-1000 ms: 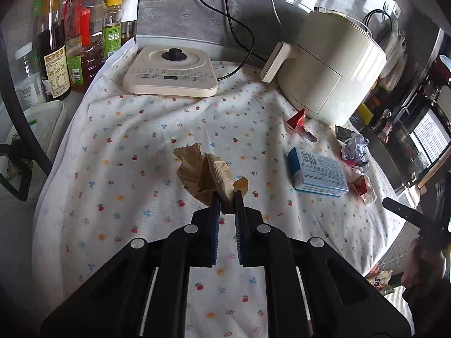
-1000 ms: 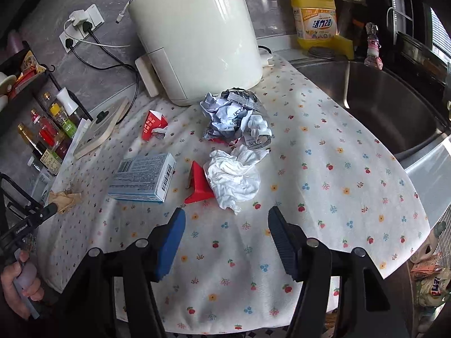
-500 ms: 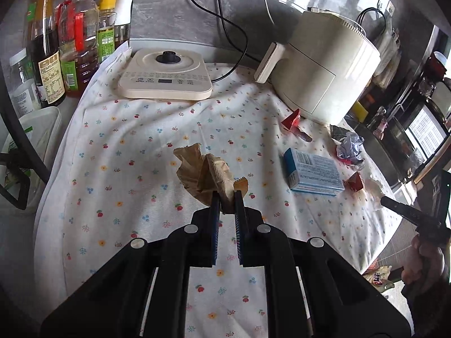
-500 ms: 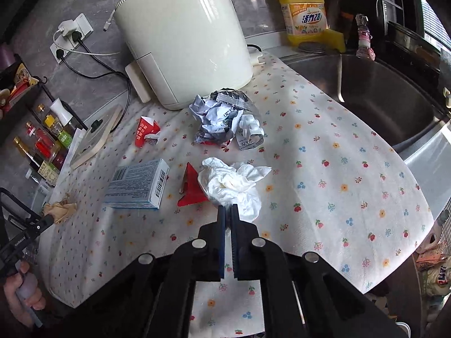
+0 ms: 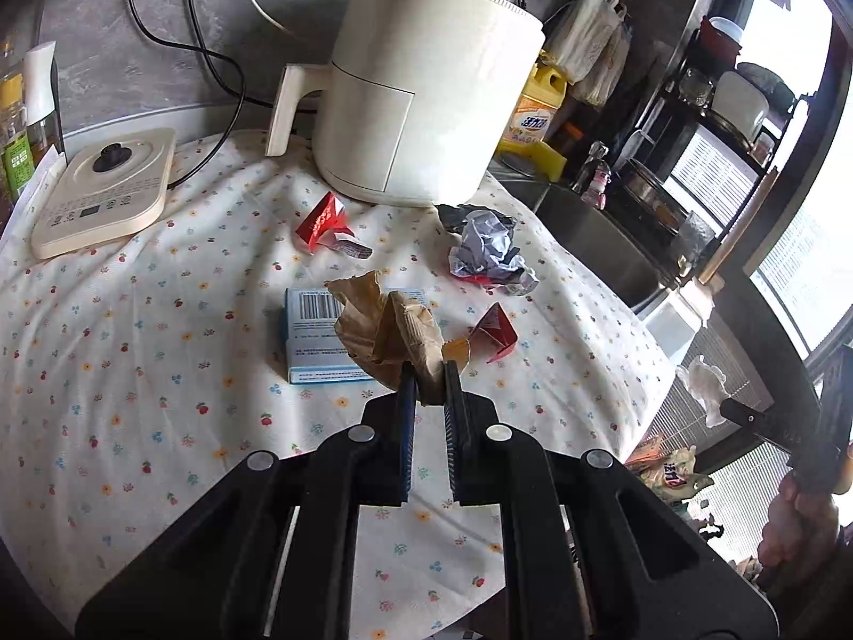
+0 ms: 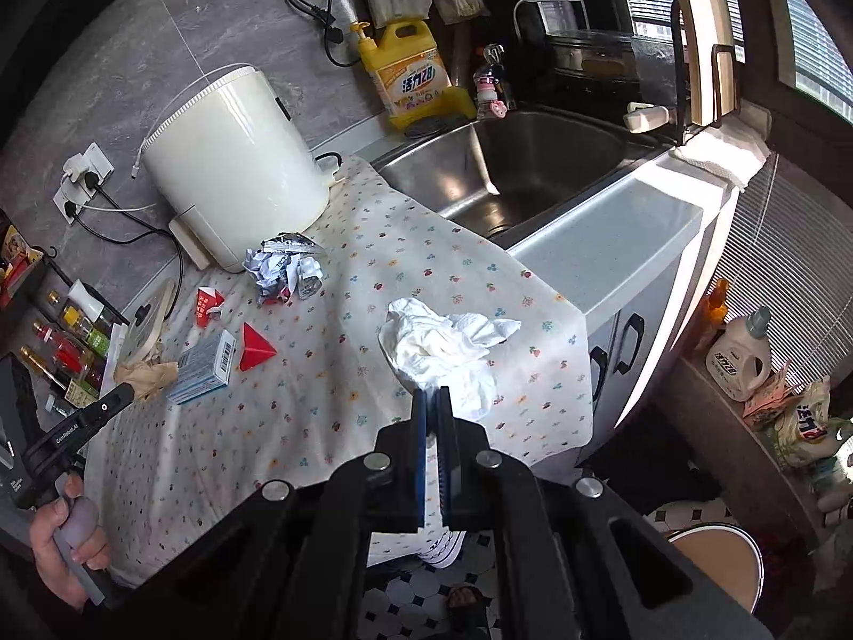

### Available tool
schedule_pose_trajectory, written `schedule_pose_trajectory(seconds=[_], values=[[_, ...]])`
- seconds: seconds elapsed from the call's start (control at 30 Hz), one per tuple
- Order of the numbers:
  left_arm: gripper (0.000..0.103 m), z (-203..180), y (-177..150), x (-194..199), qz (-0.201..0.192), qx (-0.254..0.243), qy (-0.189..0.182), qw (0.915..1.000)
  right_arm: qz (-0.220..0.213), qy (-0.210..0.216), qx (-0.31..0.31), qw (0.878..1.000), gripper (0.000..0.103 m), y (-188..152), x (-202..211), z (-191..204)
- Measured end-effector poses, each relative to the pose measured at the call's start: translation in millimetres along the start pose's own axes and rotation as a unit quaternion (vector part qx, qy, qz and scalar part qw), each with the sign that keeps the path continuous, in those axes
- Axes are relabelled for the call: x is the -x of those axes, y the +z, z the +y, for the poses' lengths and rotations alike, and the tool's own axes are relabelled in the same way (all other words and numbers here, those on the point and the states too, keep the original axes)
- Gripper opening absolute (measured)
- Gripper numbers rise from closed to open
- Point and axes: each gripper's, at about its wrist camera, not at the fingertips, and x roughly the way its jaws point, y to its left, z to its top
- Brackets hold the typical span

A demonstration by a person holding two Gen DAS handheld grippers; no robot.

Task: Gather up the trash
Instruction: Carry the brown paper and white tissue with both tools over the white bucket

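Brown paper wad (image 5: 385, 332) and white tissue (image 6: 445, 344) in clenched jaws, above blue box (image 5: 314, 341).

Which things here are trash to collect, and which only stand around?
Trash: brown paper in left gripper, white tissue in right gripper, blue box, red wrappers, crumpled foil.
Not trash: air fryer, scale, detergent bottle.

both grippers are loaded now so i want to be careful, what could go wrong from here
The right gripper pinches only an edge of the crumpled white tissue, so it could slip out in transit. The left gripper carries the crumpled brown paper low above the blue cardboard box and might snag it.
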Motion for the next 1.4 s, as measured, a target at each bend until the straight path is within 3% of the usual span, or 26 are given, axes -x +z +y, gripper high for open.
schedule_pose_trajectory(seconds=[0.3, 0.57, 0.93, 1.4], values=[[0.011, -80.7, -18.7, -29.3, 0.037, -0.048, -0.049, 0.9970, -0.002, -0.057, -0.070, 0.996, 0.004, -30.1, 43.2, -92.2], [0.011, -147.2, -38.2, -47.4, 0.063, -0.081, -0.082, 0.9914, 0.022, -0.083, -0.102, 0.991, 0.005, -67.0, 60.4, -141.7], [0.011, -224.3, -82.4, -59.8, 0.096, -0.109, -0.117, 0.9825, 0.058, -0.102, -0.125, 0.985, 0.005, -115.6, 83.1, -194.3], [0.011, -274.8, -140.1, -68.2, 0.126, -0.101, -0.128, 0.9786, 0.118, -0.098, -0.106, 0.982, 0.009, -150.9, 90.9, -226.4]])
